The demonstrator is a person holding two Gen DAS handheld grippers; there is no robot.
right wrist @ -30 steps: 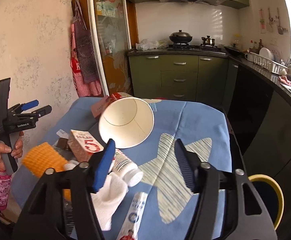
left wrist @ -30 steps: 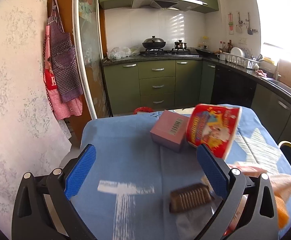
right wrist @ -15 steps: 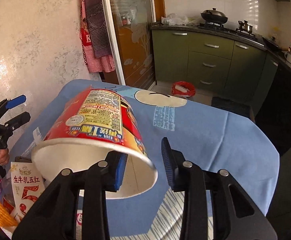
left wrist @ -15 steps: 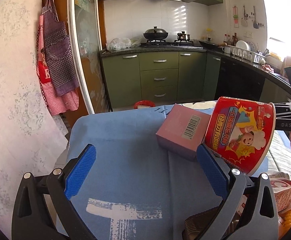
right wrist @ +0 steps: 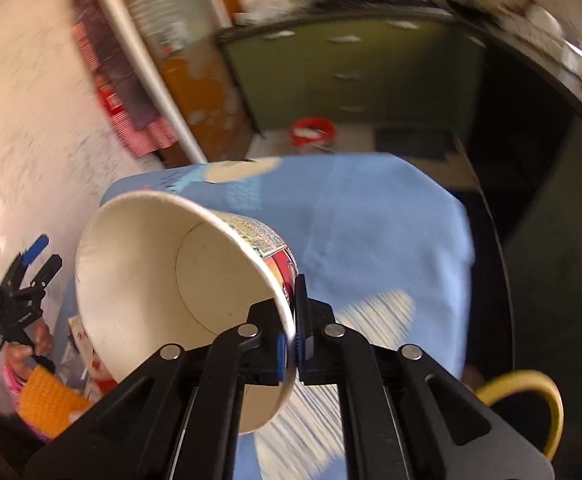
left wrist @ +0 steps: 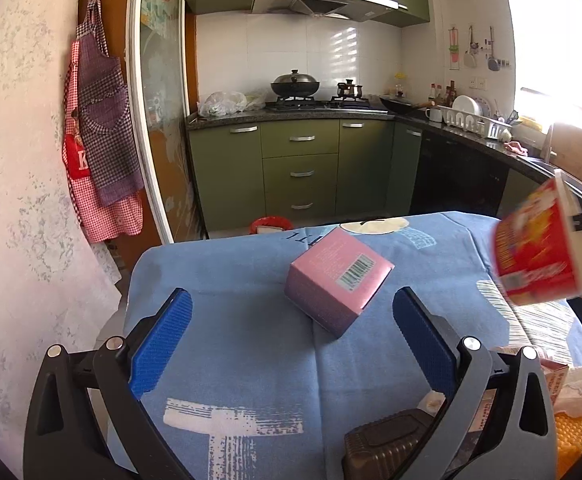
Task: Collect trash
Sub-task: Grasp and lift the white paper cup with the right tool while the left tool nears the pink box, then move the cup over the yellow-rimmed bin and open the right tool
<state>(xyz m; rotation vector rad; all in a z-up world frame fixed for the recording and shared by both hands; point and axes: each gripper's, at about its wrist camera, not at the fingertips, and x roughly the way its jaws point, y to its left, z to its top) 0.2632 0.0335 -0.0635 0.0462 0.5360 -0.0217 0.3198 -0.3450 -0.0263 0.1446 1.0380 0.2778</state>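
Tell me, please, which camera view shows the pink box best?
The left wrist view. There the pink box lies in full sight on the blue tablecloth, barcode up, ahead of the open left gripper. The right wrist view does not show it; the noodle cup fills that side.

Aprons (left wrist: 99, 140) on wall, wok (left wrist: 295, 84) on stove, dish rack (left wrist: 471, 120) on counter

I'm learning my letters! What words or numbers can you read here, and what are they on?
"K": white letter on the red apron hanging on the wall.
Pink box: a barcode and small print, too small to read.
Noodle cup: its printing is too blurred to read.
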